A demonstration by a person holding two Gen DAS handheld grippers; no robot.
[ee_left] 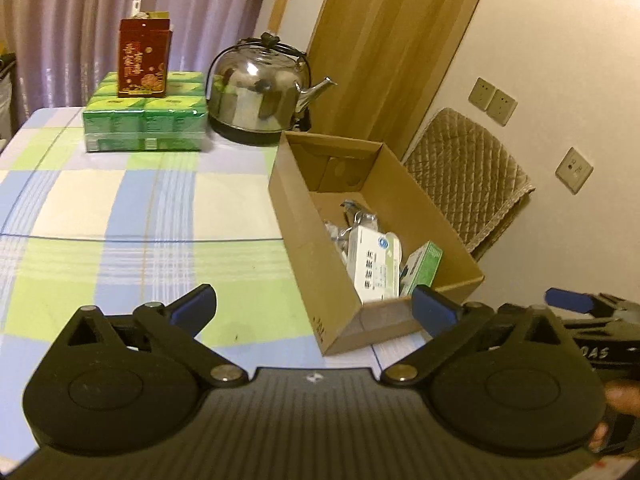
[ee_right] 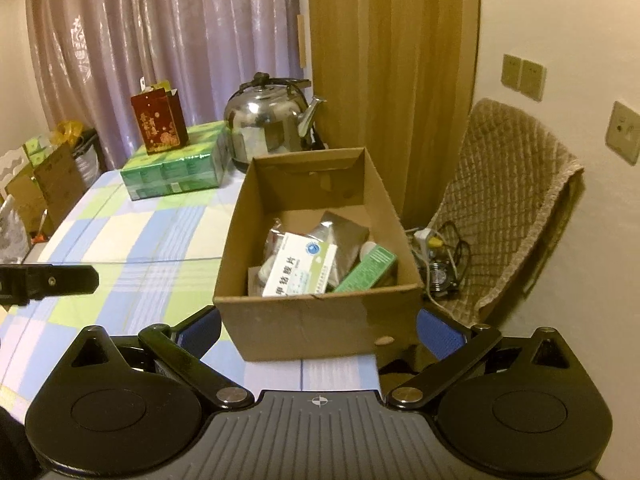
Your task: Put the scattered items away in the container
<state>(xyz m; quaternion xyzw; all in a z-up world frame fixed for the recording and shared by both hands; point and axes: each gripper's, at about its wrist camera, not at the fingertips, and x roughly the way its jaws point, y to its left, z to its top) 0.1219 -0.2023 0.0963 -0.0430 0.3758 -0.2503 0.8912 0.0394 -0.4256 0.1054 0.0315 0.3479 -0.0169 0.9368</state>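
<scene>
An open cardboard box (ee_left: 308,248) (ee_right: 304,320) stands at the right end of the checked tablecloth (ee_left: 132,216) (ee_right: 140,236). Inside lie a white medicine box (ee_left: 374,266) (ee_right: 300,270), a green box (ee_left: 424,266) (ee_right: 366,270) and silvery foil packets (ee_right: 344,232). My left gripper (ee_left: 314,306) is open and empty, held before the box's near left corner. My right gripper (ee_right: 318,330) is open and empty, its fingers either side of the box's near wall. The right gripper also shows at the right edge of the left wrist view (ee_left: 576,302).
A steel kettle (ee_left: 260,92) (ee_right: 272,124), a green pack of tissue boxes (ee_left: 144,124) (ee_right: 176,168) and a red gift bag (ee_left: 142,60) (ee_right: 160,122) stand at the table's far end. A quilted chair (ee_left: 468,184) (ee_right: 504,208) with cables (ee_right: 436,256) is right of the box.
</scene>
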